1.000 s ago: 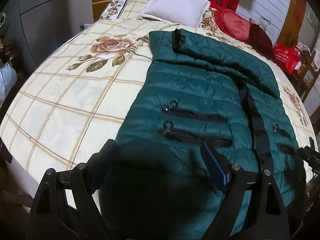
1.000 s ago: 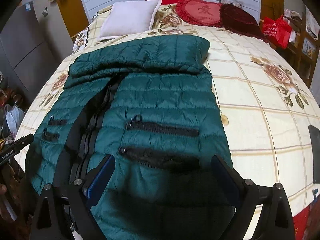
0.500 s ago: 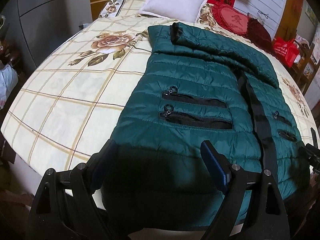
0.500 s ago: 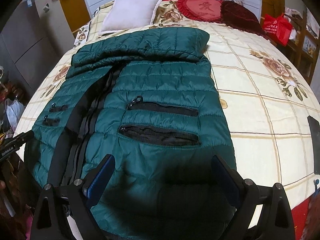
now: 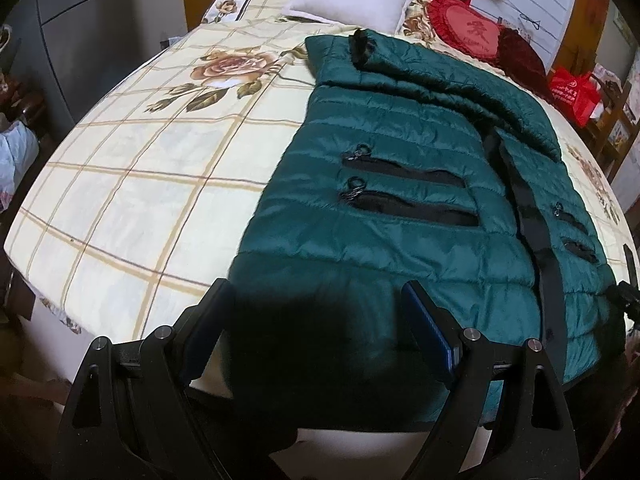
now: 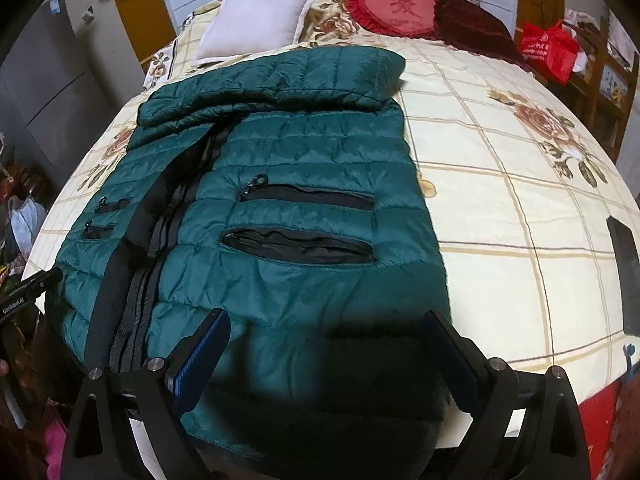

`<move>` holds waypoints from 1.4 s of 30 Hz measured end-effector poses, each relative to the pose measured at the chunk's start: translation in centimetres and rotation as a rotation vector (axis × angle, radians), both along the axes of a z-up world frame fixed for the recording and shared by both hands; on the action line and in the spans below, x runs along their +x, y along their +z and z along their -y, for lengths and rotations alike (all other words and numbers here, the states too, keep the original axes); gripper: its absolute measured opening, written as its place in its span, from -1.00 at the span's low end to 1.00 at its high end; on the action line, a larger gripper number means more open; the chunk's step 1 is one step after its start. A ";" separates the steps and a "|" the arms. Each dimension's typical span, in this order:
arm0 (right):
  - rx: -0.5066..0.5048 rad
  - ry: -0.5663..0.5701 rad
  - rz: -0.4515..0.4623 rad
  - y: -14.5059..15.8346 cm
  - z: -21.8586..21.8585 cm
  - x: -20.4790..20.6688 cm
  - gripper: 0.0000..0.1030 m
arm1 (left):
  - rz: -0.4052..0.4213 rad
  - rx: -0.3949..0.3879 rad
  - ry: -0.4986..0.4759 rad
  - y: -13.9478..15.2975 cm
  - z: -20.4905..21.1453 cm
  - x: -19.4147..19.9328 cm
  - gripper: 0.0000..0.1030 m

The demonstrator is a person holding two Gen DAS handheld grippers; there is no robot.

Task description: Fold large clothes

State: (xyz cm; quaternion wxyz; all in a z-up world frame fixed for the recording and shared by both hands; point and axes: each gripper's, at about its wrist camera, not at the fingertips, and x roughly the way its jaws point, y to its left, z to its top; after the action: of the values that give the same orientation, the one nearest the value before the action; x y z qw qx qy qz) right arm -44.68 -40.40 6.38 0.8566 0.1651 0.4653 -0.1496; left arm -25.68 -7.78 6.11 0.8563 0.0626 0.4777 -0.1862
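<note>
1. Two grippers hang over the near hem of a dark green quilted down jacket [image 5: 404,216], and neither has hold of it. The left gripper [image 5: 316,320] has its jaws spread wide with nothing pinched between them; the right gripper [image 6: 324,354] is equally wide and empty.
2. The jacket lies front side up on the bed [image 5: 132,184], over a cream checked bedspread printed with roses. Its hem hangs slightly past the bed's near edge, and its black front zipper [image 6: 160,236] runs lengthwise up the middle.
3. What looks done: the sleeves appear to be folded in across the upper part, forming a thick green band [image 6: 288,76] just below the white pillow [image 6: 256,20]. The body is spread fairly flat, with four zip pockets showing on the front.
4. What is left, judging from this layout: the body itself has no lengthwise or crosswise fold yet. The hem corners would need pinching and carrying up toward the collar end, probably once or twice, to make a compact bundle.
5. Overall the fold seems early to midway, with the grippers placed for a grasp at the hem.
</note>
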 end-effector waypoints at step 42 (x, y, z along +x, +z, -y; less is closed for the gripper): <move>0.252 0.090 -0.006 -3.6 1.8 -1.4 0.86 | -0.177 -0.134 -0.015 -3.1 -2.3 1.3 0.67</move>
State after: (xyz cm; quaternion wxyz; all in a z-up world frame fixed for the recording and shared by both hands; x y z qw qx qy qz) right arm -46.11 -42.18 2.79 0.8336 0.2500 0.4898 -0.0518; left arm -24.33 -5.53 3.06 0.8117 -0.0081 0.5374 -0.2287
